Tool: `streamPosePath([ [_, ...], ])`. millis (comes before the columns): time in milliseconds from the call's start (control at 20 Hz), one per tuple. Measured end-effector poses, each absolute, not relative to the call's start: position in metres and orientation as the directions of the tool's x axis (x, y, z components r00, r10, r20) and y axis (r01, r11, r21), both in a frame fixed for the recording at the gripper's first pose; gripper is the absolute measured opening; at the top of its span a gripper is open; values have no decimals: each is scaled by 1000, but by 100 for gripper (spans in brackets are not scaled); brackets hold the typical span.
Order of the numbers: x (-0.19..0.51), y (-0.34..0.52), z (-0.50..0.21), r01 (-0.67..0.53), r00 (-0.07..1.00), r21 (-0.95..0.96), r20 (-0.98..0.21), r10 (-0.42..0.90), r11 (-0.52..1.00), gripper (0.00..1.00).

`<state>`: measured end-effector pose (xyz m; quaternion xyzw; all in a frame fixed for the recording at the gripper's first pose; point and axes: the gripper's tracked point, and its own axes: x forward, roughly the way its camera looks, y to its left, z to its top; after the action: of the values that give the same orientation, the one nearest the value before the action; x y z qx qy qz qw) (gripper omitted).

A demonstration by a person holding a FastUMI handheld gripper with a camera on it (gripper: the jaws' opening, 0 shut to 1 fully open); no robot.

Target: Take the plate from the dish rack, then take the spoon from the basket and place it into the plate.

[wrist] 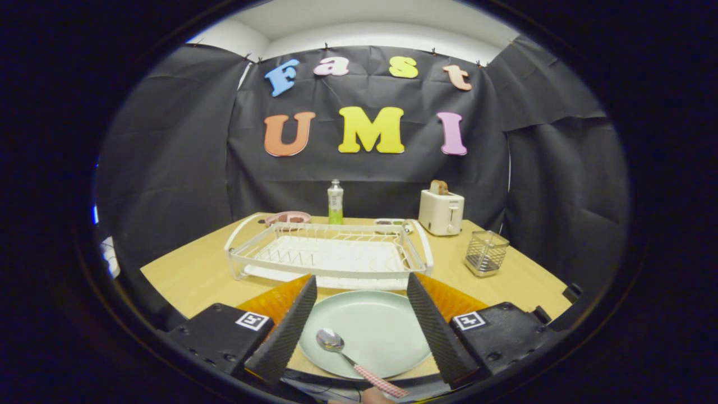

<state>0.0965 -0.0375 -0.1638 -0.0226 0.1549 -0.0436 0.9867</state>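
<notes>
Spoon (pixel 343 350) lies on plate (pixel 367 331) between the tool's (pixel 359 314) seemingly parted fingers

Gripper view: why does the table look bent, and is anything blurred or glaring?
Gripper view: the fisheye lens bows the table edges and dish rack; the plate and spoon between the open tongs look sharp; even light, only a small glint on the spoon bowl.

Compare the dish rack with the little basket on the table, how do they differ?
The dish rack is wide, low and white, lying just beyond the plate between the open gripper fingers; the basket is small, tall and squarish, standing off to the rack's right. The rack has curved end handles; the basket has none. Both are open wire pieces resting on the table, apparently with nothing in them.
</notes>
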Motion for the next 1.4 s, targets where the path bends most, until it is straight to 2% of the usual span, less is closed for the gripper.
streamPosePath([
  [900,64,-73,-106,130,960,-17,-248,-130,991,100],
  [1400,30,-64,-58,125,983,-65,-131,-132,990,100],
])
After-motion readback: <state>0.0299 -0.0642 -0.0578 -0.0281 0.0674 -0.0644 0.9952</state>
